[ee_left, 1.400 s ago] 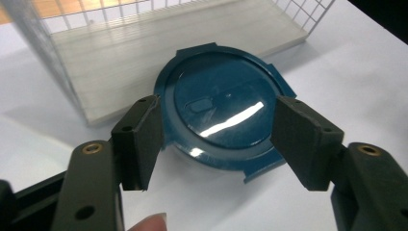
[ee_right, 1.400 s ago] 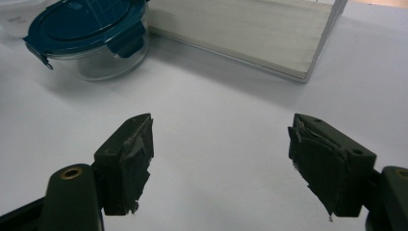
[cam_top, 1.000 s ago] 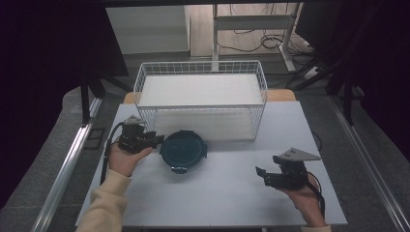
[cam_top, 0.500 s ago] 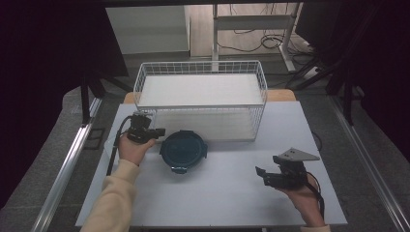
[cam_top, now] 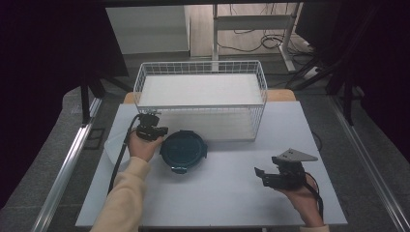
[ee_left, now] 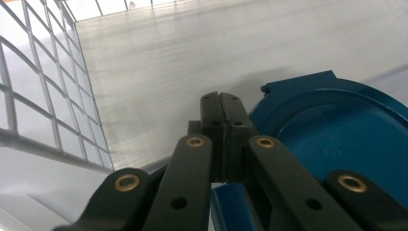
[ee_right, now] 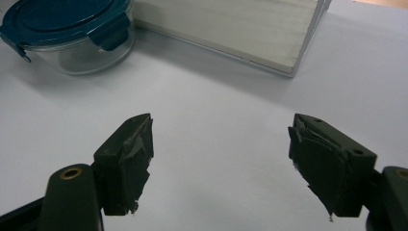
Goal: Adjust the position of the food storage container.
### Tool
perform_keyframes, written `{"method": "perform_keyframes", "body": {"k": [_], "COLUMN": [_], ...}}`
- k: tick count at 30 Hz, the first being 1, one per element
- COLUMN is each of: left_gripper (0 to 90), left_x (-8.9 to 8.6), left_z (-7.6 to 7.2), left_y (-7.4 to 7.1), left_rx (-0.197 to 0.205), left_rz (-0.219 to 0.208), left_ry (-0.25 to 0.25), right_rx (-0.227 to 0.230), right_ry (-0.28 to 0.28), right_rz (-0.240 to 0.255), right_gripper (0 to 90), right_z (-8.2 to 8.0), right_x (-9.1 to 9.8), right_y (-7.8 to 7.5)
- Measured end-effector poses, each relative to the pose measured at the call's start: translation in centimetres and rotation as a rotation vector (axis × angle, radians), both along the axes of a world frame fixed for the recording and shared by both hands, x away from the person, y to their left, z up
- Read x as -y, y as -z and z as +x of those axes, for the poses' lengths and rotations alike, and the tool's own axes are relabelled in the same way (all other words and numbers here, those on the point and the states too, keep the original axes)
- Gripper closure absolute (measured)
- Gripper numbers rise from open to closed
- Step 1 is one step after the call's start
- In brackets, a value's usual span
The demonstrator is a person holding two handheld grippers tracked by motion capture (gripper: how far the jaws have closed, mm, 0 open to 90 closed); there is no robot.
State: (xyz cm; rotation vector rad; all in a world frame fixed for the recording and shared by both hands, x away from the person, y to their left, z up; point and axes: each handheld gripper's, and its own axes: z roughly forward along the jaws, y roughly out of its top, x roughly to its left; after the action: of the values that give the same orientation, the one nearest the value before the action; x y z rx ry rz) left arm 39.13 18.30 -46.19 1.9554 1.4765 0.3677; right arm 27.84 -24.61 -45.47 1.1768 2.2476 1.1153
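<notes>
In the high view, the left hand-held gripper (cam_top: 157, 131) sat just left of the round glass container with a dark blue clip lid (cam_top: 183, 150), beside the white wire basket (cam_top: 200, 101).

The left gripper view showed its jaws pressed together, empty, over the lid's rim (ee_left: 337, 120); pushing on could shove the container.

The right gripper view showed the right hand-held gripper (ee_right: 219, 163) with its jaws apart, the container (ee_right: 72, 33) well ahead on the table (ee_right: 216, 96).

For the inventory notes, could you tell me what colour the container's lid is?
Dark teal-blue lid, clearest in the right gripper view.
</notes>
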Motion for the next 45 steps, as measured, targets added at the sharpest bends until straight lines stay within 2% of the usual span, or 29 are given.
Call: {"method": "perform_keyframes", "body": {"k": [2,7,11,12,15,18,21,22,27,37,38,45], "left_gripper": [90.0,90.0,90.0,90.0,90.0,90.0,90.0,90.0,90.0,90.0,90.0,90.0], "left_x": [0.0,0.0,0.2,0.2,0.2,0.2,0.2,0.1,0.2,1.7,2.0,2.9], "left_z": [0.0,-0.2,-0.2,-0.2,-0.2,-0.2,-0.2,-0.3,-0.4,-0.9,-1.0,-1.6], "left_y": [0.0,0.3,0.6,0.8,1.1,1.7,1.9,1.8,1.8,1.8,1.9,1.8], "left_rx": [-0.001,-0.004,-0.017,-0.012,-0.025,-0.043,-0.037,-0.036,-0.038,-0.033,-0.029,-0.025], "left_rz": [0.029,0.019,0.052,0.073,0.065,0.094,0.089,0.108,0.103,0.079,0.067,0.067], "left_ry": [0.006,0.028,0.044,0.038,0.021,0.039,0.042,0.061,0.079,0.134,0.143,0.165], "right_rx": [0.001,0.004,0.005,0.004,0.004,0.0,-0.002,-0.002,-0.001,-0.002,-0.001,-0.001], "right_ry": [-0.002,-0.001,-0.001,-0.001,-0.001,-0.001,-0.001,-0.002,-0.004,-0.01,-0.011,-0.011], "right_rz": [-0.003,-0.003,-0.006,-0.006,-0.007,-0.007,-0.01,-0.01,-0.011,-0.014,-0.015,-0.015], "right_gripper": [23.7,23.7,23.7,23.7,23.7,23.7,23.7,23.7,23.7,23.8,23.8,23.9], "right_z": [0.0,0.0,0.1,0.0,0.1,0.1,0.2,0.2,0.2,0.2,0.2,0.2], "right_x": [0.0,0.0,0.0,0.0,0.0,0.0,0.0,0.0,-0.1,-0.3,-0.3,-0.3], "right_y": [0.1,0.1,0.2,0.2,0.2,0.3,0.4,0.4,0.4,0.4,0.4,0.4]}}
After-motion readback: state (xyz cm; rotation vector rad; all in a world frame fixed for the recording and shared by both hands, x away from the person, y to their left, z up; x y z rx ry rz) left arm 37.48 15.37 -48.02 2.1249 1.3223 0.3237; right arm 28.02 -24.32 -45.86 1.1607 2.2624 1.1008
